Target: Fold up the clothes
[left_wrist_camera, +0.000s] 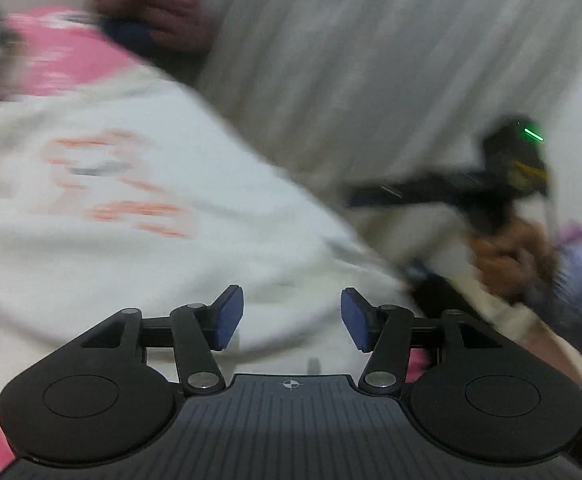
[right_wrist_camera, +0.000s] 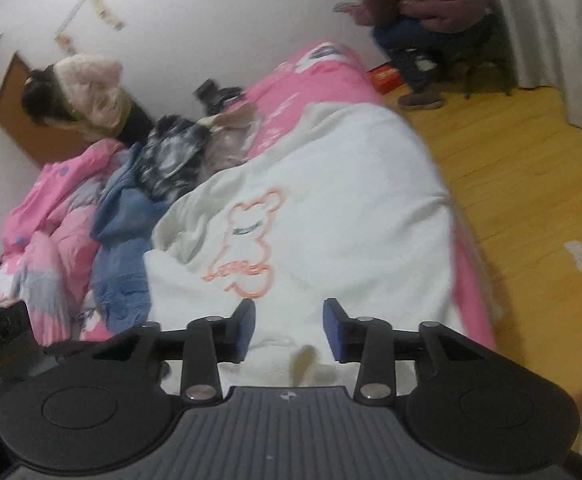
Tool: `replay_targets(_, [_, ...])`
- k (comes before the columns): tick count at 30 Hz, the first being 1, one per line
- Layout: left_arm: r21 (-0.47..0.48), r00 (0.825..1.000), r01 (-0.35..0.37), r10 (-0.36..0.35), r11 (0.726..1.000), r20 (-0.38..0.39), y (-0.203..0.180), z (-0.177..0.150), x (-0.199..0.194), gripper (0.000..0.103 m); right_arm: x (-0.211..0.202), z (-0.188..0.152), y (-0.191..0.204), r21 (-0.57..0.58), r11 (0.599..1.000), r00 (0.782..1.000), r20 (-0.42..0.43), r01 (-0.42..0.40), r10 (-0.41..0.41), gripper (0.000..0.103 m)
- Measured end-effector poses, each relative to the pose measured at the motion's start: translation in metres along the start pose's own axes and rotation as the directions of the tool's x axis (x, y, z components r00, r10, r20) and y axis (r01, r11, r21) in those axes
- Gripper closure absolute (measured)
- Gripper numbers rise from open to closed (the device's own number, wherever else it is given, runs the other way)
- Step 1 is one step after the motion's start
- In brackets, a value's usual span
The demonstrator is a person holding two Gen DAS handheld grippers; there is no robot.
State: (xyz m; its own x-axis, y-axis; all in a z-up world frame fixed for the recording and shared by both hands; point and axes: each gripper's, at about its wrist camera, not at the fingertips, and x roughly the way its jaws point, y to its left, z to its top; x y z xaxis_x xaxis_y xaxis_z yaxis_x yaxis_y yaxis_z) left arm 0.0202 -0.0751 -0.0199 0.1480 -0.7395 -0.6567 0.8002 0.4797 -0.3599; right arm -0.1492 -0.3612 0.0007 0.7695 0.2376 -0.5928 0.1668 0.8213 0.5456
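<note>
The white sweatshirt (right_wrist_camera: 331, 208) is spread flat across the near end of the bed (right_wrist_camera: 473, 300), with an orange outline of a bear (right_wrist_camera: 247, 240) stitched on its upturned side and some rumpling along its left edge. The right gripper (right_wrist_camera: 289, 330) hangs over the garment's near hem, jaws spread, blue pads clear of the cloth, nothing between them. In the left wrist view, heavily blurred, the left gripper (left_wrist_camera: 292, 318) is likewise parted and empty above the same white fabric.

Under the sweatshirt runs a pink printed bedspread (right_wrist_camera: 291, 88). To the left lies a heap of clothes: something blue (right_wrist_camera: 123, 240), a dark patterned piece (right_wrist_camera: 171, 156), and a pink quilt (right_wrist_camera: 51, 220). A person (right_wrist_camera: 87, 96) in a pale jacket bends at the far left of the bed; another (right_wrist_camera: 419, 4) sits at the far end, near a pale curtain (right_wrist_camera: 551, 32). The floor (right_wrist_camera: 531, 184) on the right is yellow wood, the far wall (right_wrist_camera: 211, 12) white.
</note>
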Motion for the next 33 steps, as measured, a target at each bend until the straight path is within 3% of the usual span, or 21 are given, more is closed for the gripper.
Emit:
replay_targets(2, [-0.064,0.984,-0.172,0.174,0.983,0.036,0.034,0.016,-0.011,0.049,0.019,0.002,0.021,-0.100,0.994,0.999,-0.023,-0.033,0.031,0.054])
replay_targets(4, [-0.094,0.952,-0.293,0.300,0.951,0.067,0.068,0.037,-0.015,0.049,0.039,0.002,0.048,-0.221,0.973,0.998,-0.042,-0.058,0.050,0.048])
replay_targets(7, [-0.060,0.912,-0.398,0.402,0.916,0.081,0.110,0.071,-0.003,0.047,0.071,0.004,0.084,-0.401,0.912,0.996,-0.059,-0.083,0.065,0.039])
replay_targets(8, [-0.053,0.904,-0.420,0.423,0.906,0.060,0.124,0.082,0.006,0.045,0.082,0.007,0.091,-0.438,0.895,0.996,-0.063,-0.085,0.063,0.029])
replay_targets(9, [-0.062,0.905,-0.423,0.425,0.904,0.027,0.139,0.092,0.017,0.045,0.094,0.011,0.094,-0.454,0.886,0.994,-0.082,-0.099,0.069,0.015])
replay_targets(10, [-0.075,0.907,-0.421,0.422,0.904,-0.009,0.154,0.101,0.029,0.046,0.109,0.016,0.093,-0.455,0.882,0.990,-0.118,-0.123,0.078,0.011])
replay_targets(11, [-0.107,0.912,-0.410,0.409,0.906,-0.039,0.168,0.108,0.037,0.057,0.125,0.022,0.090,-0.445,0.883,0.983,-0.159,-0.150,0.087,0.010])
replay_targets(12, [-0.135,0.918,-0.397,0.392,0.908,-0.064,0.177,0.112,0.042,0.093,0.139,0.027,0.087,-0.429,0.887,0.976,-0.197,-0.172,0.094,0.011])
replay_targets(13, [-0.161,0.923,-0.385,0.375,0.909,-0.088,0.185,0.117,0.047,0.101,0.152,0.029,0.085,-0.409,0.892,0.965,-0.245,-0.192,0.096,0.015])
replay_targets(14, [-0.160,0.916,-0.400,0.387,0.902,-0.105,0.189,0.122,0.052,0.101,0.160,0.028,0.084,-0.404,0.893,0.955,-0.286,-0.197,0.081,0.038])
replay_targets(15, [-0.132,0.897,-0.440,0.430,0.888,-0.102,0.182,0.123,0.050,0.101,0.167,0.026,0.085,-0.402,0.894,0.944,-0.325,-0.199,0.063,0.059])
replay_targets(17, [-0.066,0.855,-0.517,0.512,0.853,-0.081,0.177,0.135,0.052,0.101,0.174,0.019,0.087,-0.425,0.884,0.928,-0.372,-0.196,0.026,0.075])
replay_targets(19, [-0.061,0.817,-0.576,0.570,0.815,-0.093,0.182,0.148,0.052,0.101,0.164,0.009,0.086,-0.438,0.878,0.932,-0.362,-0.193,0.024,0.083])
replay_targets(21, [-0.057,0.794,-0.605,0.596,0.794,-0.118,0.186,0.157,0.056,0.101,0.146,0.007,0.078,-0.364,0.913,0.946,-0.319,-0.184,0.063,0.094])
replay_targets(23, [-0.010,0.763,-0.640,0.634,0.768,-0.126,0.177,0.162,0.064,0.101,0.121,0.008,0.069,-0.299,0.936,0.962,-0.248,-0.185,0.111,0.099])
replay_targets(24, [-0.001,0.756,-0.649,0.644,0.761,-0.117,0.174,0.163,0.069,0.101,0.109,0.008,0.064,-0.273,0.946,0.970,-0.214,-0.176,0.119,0.100])
replay_targets(28, [-0.043,0.797,-0.604,0.600,0.796,-0.070,0.171,0.163,0.082,0.095,0.062,0.001,0.042,-0.159,0.979,0.987,-0.122,-0.124,0.105,0.102])
replay_targets(30, [-0.068,0.843,-0.538,0.535,0.840,-0.056,0.170,0.166,0.080,0.073,0.045,-0.006,0.025,-0.098,0.993,0.994,-0.100,-0.062,0.053,0.102])
replay_targets(31, [-0.078,0.861,-0.508,0.507,0.858,-0.037,0.167,0.166,0.074,0.070,0.039,-0.010,0.015,-0.079,0.997,0.994,-0.112,-0.026,0.017,0.102])
replay_targets(33, [-0.099,0.865,-0.496,0.501,0.863,0.033,0.159,0.164,0.052,0.063,0.030,-0.014,0.000,-0.039,0.999,0.992,-0.119,0.026,-0.030,0.101])
